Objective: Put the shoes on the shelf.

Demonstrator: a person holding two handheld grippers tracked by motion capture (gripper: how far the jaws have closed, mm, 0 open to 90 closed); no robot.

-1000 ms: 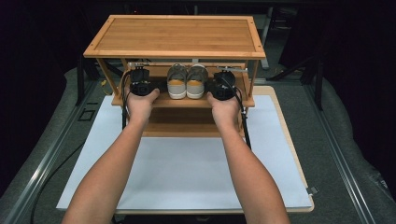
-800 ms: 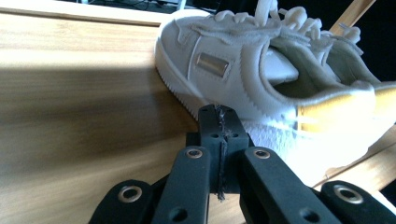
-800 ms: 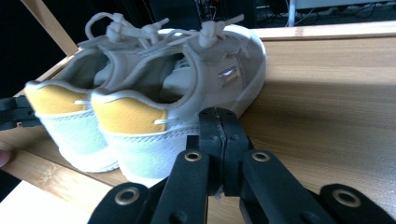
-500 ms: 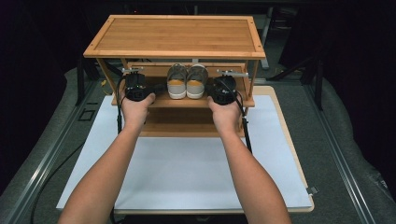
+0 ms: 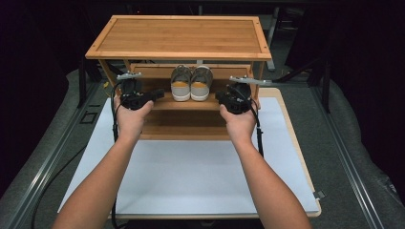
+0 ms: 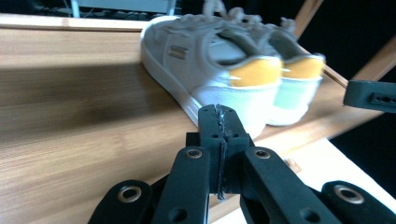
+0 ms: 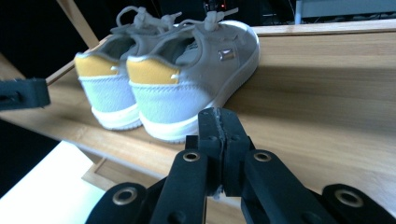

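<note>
shoes (image 5: 191, 84) near shelf (image 5: 157, 102) front edge

We see bare shelf (image 5: 157, 102) on both sides of the shoes (image 5: 191, 83) (mid-shelf), though the rack's top board (image 5: 179, 38) roofs it over.

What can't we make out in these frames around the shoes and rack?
- Toes of the shoes: high view, hidden under the rack's top board.
- Shoe logo tag: left gripper view, blurred; unreadable.
- Lowest shelf: high view, partly covered by both hands; gripper views cut it off.
- Pad faces of the left gripper and right gripper: jaws pressed together, nothing between them.
- Rack's rear legs: high view, hidden behind the shelves.
</note>
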